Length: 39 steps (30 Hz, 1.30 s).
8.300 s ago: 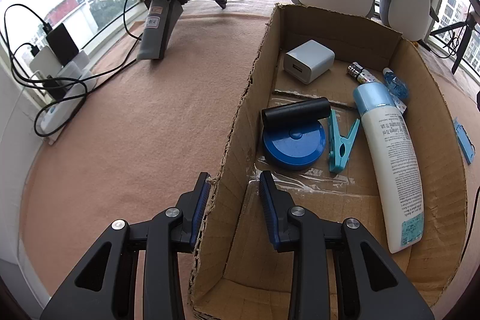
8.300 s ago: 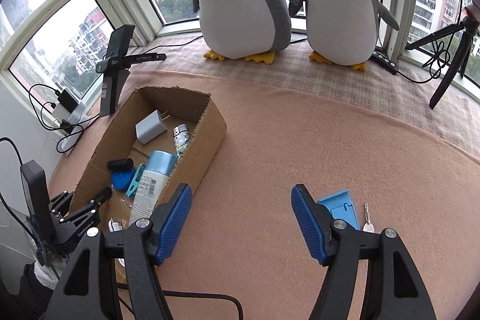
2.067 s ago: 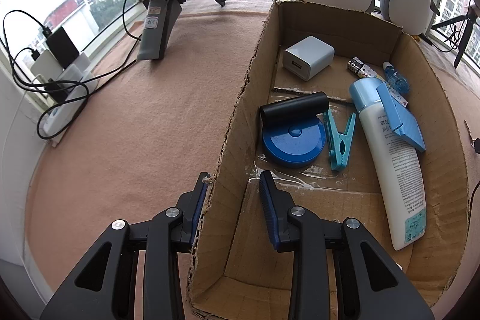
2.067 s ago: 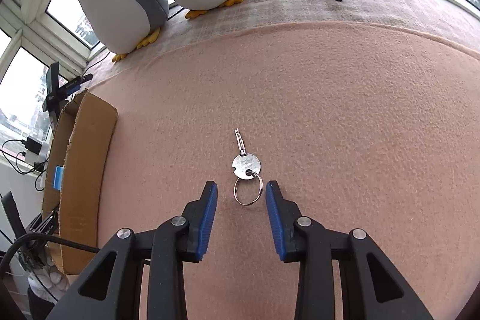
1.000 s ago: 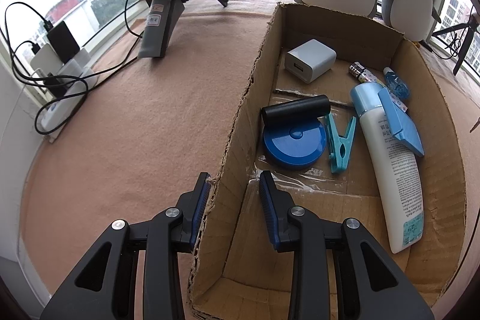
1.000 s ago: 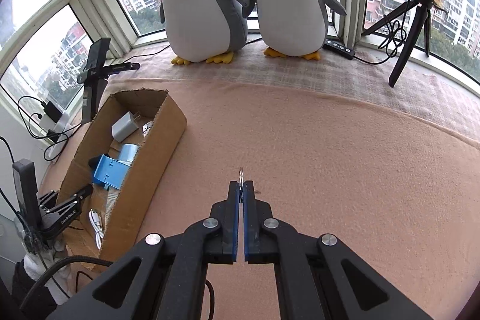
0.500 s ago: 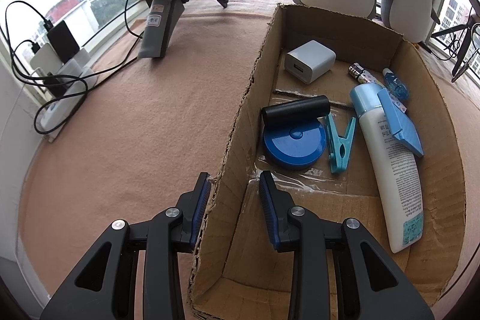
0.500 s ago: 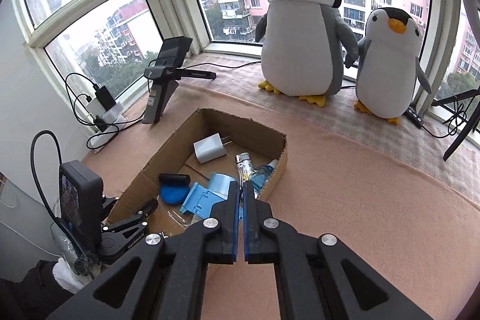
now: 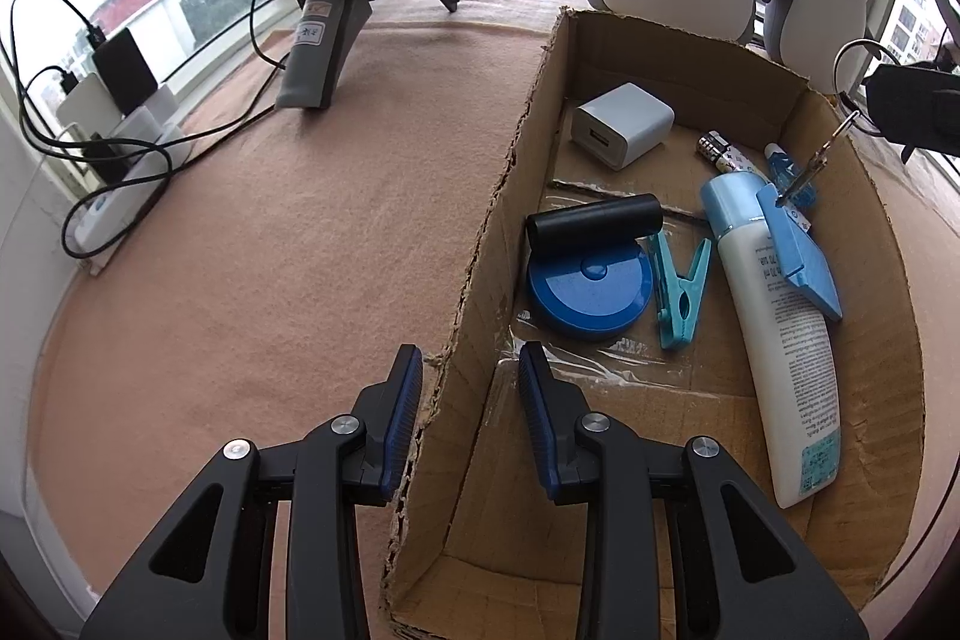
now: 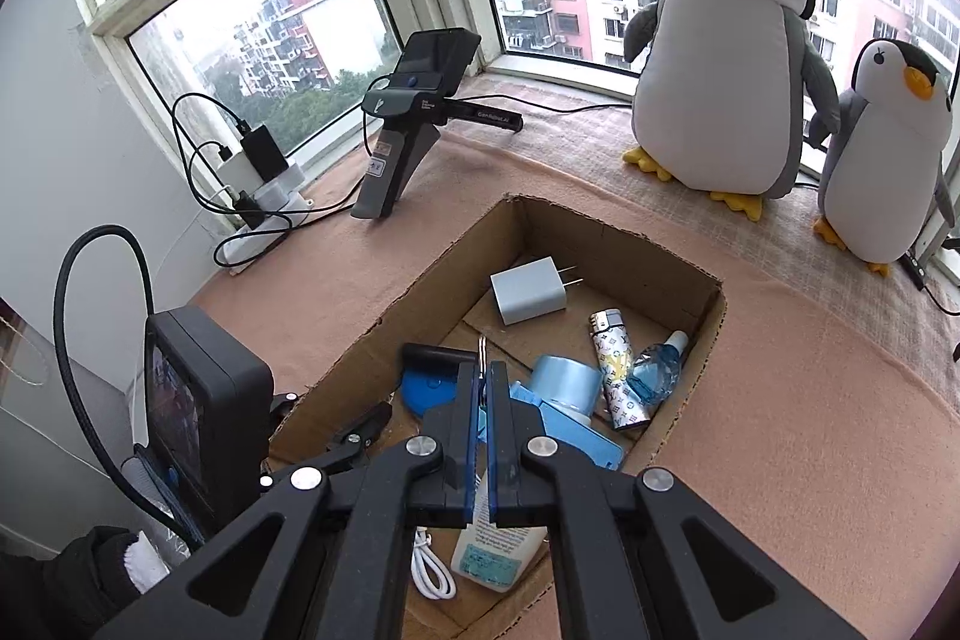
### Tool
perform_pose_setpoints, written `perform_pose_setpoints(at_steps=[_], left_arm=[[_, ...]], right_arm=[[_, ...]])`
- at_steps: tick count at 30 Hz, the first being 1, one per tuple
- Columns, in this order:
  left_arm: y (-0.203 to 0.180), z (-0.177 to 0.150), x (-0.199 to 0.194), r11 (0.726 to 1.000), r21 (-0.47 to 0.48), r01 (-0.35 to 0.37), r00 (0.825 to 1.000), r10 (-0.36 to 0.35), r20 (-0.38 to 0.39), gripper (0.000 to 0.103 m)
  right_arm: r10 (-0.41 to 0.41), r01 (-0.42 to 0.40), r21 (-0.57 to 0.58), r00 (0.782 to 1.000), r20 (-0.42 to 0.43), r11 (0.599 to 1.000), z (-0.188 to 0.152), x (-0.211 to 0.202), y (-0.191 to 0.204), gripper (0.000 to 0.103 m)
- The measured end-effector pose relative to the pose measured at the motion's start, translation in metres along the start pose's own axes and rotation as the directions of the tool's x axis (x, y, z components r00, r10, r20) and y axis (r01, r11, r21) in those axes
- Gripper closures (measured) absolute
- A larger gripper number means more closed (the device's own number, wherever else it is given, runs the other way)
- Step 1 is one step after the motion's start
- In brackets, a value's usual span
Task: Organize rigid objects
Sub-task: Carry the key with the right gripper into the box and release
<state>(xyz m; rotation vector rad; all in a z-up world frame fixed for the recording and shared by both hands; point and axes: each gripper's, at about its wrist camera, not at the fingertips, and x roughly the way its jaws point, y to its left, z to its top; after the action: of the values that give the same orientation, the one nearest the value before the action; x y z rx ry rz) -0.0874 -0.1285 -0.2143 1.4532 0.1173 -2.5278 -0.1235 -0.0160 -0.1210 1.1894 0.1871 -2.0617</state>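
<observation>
While the key hangs over the box:
hidden: key [image 10: 481, 353] mostly between right gripper [image 10: 483, 388] fingers
key: thin, silver, ringed
left gripper [image 9: 469, 400]: pinching box [image 9: 480, 244] wall

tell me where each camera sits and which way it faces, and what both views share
Left wrist: on the left gripper, looking down along its fingers, which straddle the near wall of the cardboard box; the right gripper enters at right, holding the key.
Right wrist: on the right gripper, above the box, tilted down toward the window; its fingers pinch the key; a gloved hand shows lower left.
Shared: box, white charger, blue disc, lotion bottle, penguins.
</observation>
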Motion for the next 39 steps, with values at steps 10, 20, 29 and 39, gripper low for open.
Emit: perform_pose_setpoints(at_steps=[10, 20, 29, 39], left_arm=[[0.001, 0.001, 0.000, 1.000, -0.010, 0.007, 1.000, -0.007, -0.002, 0.072], [0.001, 0.001, 0.000, 1.000, -0.009, 0.006, 1.000, -0.006, -0.001, 0.072], [0.002, 0.001, 0.000, 1.000, -0.009, 0.006, 1.000, -0.006, -0.001, 0.072], [0.002, 0.001, 0.000, 1.000, 0.004, -0.004, 1.000, 0.004, -0.005, 0.069]], right_arm=[[0.004, -0.005, -0.030, 0.999, -0.043, 1.000, 0.001, 0.020, 0.013, 0.101], [-0.007, 0.005, -0.034, 0.999, -0.047, 0.999, -0.001, 0.021, 0.012, 0.101], [-0.024, 0.023, -0.033, 0.998, -0.052, 0.999, -0.005, 0.020, 0.009, 0.078], [-0.049, 0.049, -0.006, 0.998, -0.040, 0.999, -0.013, 0.012, 0.000, 0.063]])
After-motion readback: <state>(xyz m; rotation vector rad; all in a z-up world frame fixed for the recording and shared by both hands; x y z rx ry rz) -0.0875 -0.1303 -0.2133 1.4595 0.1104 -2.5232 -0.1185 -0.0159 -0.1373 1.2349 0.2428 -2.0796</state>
